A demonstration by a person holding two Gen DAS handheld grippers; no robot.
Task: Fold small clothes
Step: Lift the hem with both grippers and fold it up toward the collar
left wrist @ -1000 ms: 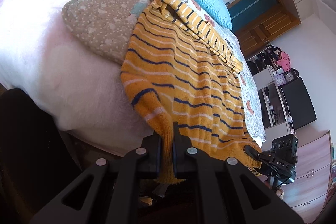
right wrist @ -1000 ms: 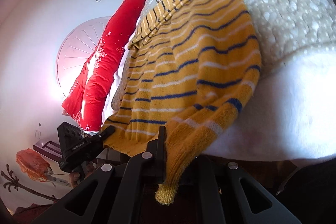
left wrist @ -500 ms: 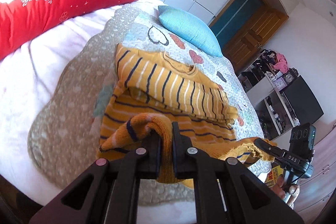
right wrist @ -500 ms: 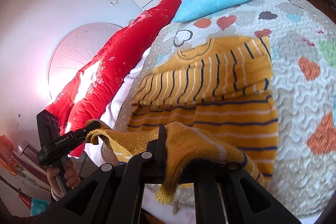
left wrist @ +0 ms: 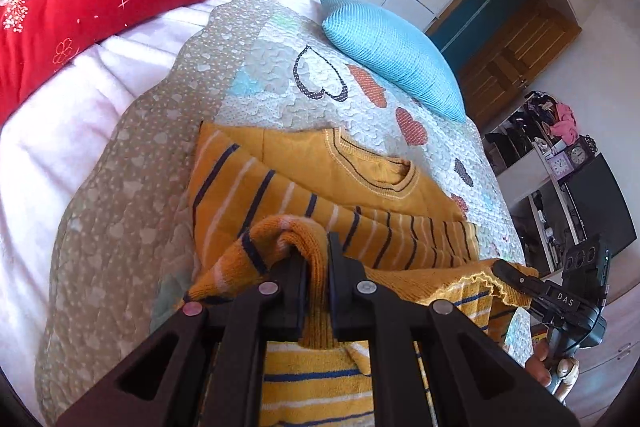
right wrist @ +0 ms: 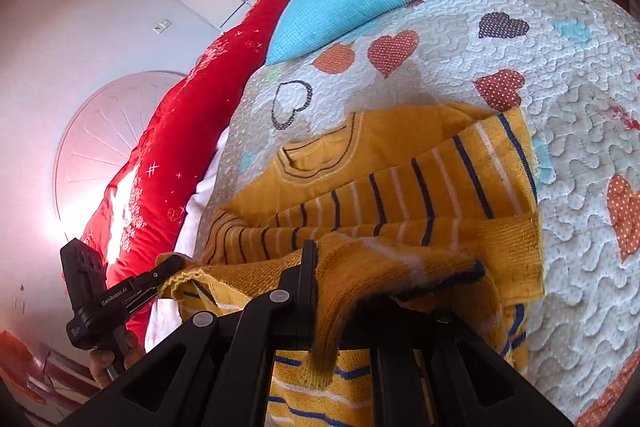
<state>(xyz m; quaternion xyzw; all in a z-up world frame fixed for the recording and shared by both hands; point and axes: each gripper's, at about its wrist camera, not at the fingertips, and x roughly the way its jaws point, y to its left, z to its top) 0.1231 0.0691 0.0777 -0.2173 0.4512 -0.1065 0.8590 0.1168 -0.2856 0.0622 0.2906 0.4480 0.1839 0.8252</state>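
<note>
ribbed striped sweater (left wrist: 360, 227), both claws pinching

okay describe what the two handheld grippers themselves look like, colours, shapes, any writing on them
Both are matte black plastic. The left gripper has flat parallel fingers on angular linkage arms with triangular cutouts and round silver pivot pins. The right gripper carries white "DAS" lettering and a boxy black camera block. The left gripper's side reads "GenRobot.AI". No cables show.
</note>
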